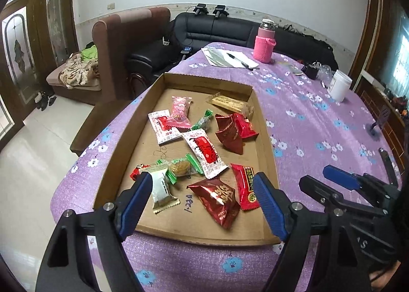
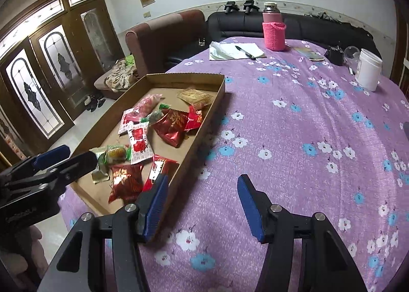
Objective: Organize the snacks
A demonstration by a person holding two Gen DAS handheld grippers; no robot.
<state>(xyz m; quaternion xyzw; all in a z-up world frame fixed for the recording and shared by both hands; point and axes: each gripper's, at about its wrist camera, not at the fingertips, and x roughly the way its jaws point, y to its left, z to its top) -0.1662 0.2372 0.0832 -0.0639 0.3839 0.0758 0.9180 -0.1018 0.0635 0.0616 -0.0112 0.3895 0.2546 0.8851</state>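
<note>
Both your left tool (image 1: 202, 200) and right tool (image 2: 202, 205) stand open, empty; snacks lie scattered in the shallow cardboard tray (image 1: 265, 138), so pick one next.

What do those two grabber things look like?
Both look alike. The left gripper and right gripper each have chunky black plastic arms with round silver bolts at the joints. Their fingers carry bright blue ribbed pads. No cables or sleeves show.
</note>
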